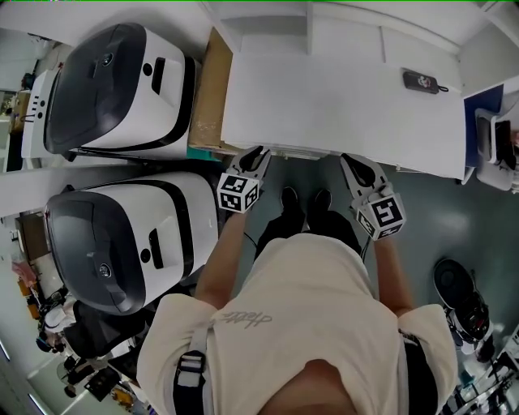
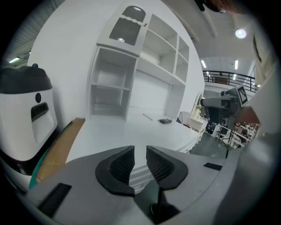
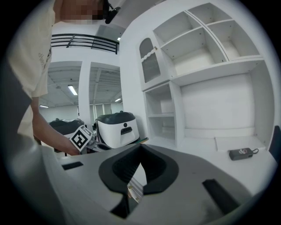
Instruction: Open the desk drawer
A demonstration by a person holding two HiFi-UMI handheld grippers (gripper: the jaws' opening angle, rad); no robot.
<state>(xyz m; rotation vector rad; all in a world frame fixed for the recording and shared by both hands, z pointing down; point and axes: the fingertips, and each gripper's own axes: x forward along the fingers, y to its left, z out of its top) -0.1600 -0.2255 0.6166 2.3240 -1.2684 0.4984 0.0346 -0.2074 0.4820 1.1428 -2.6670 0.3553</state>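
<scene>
The left claw [image 1: 258, 151], slightly parted, and right claw [image 1: 350, 160], closed, both empty, sit mid-frame at the desk [image 1: 340, 105] edge.

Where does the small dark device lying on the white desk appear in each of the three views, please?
Head view: the device lies at upper right.
Left gripper view: the device sits just right of centre.
Right gripper view: the device lies at lower right.
Shared landmark: the white shelf unit behind it.
</scene>
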